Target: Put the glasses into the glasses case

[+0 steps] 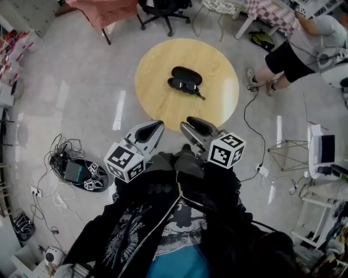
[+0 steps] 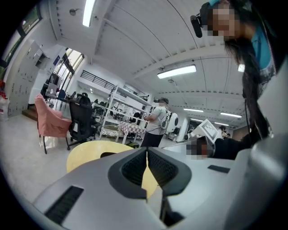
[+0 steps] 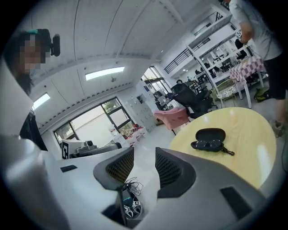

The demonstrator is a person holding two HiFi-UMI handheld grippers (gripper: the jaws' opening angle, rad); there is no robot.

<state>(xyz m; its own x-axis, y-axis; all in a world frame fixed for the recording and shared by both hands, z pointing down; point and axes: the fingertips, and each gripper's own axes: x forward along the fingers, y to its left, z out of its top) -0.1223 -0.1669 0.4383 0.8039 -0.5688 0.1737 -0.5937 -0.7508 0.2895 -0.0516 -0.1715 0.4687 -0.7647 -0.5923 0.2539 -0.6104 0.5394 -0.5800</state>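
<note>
An open black glasses case (image 1: 187, 75) lies near the middle of the round yellow table (image 1: 163, 106), with dark glasses (image 1: 182, 85) resting in its front half. The right gripper view shows the case (image 3: 210, 134) and glasses (image 3: 206, 144) far ahead on the table (image 3: 252, 148). Both grippers hover close to my body, short of the table's near edge. My left gripper (image 1: 158, 125) has its pads together and holds nothing (image 2: 147, 152). My right gripper (image 1: 188, 121) shows a gap between its pads (image 3: 145, 155), with only floor seen through it.
A person in a grey shirt and black shorts (image 1: 304, 49) bends at the back right beside a checked table. An office chair (image 1: 163, 11) and a pink-draped seat (image 1: 103, 11) stand behind the table. Cables and devices (image 1: 76, 169) lie on the floor at left, and a metal stand (image 1: 288, 149) at right.
</note>
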